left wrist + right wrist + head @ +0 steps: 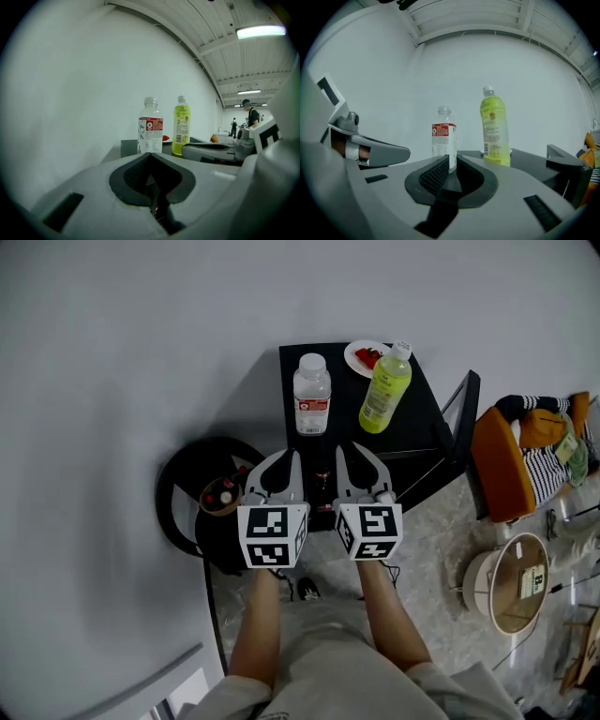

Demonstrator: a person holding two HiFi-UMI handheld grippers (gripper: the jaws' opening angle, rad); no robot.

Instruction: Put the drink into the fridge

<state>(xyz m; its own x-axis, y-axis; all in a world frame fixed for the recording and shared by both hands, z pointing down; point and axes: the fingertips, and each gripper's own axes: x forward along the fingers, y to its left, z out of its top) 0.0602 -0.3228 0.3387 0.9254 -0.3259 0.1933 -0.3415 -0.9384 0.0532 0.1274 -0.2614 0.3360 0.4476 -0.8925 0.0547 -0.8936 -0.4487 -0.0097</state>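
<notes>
Left tongs (151,157): shut. I read the two pads meeting along the centre line with nothing between them. They touch nothing.
Right tongs (452,161): shut likewise, pad against pad and empty, clear of every object.
Tongs position: side by side at the near edge of the black desk (412,418), both pointing across it towards the bottles.
Drink (384,390): a yellow-green bottle with a white cap, standing on the desk ahead of the right tongs and apart from them.
Drink axis: the long axis is vertical, cap up and base on the desk.
Neighbours: a clear bottle (311,395) with a red label stands upright to the drink's left, apart from it. A white plate (352,360) carrying red food lies just behind the drink.
Surroundings: a white wall stands behind the desk, and an orange chair (502,465) with a striped cloth is on the floor to the right.
</notes>
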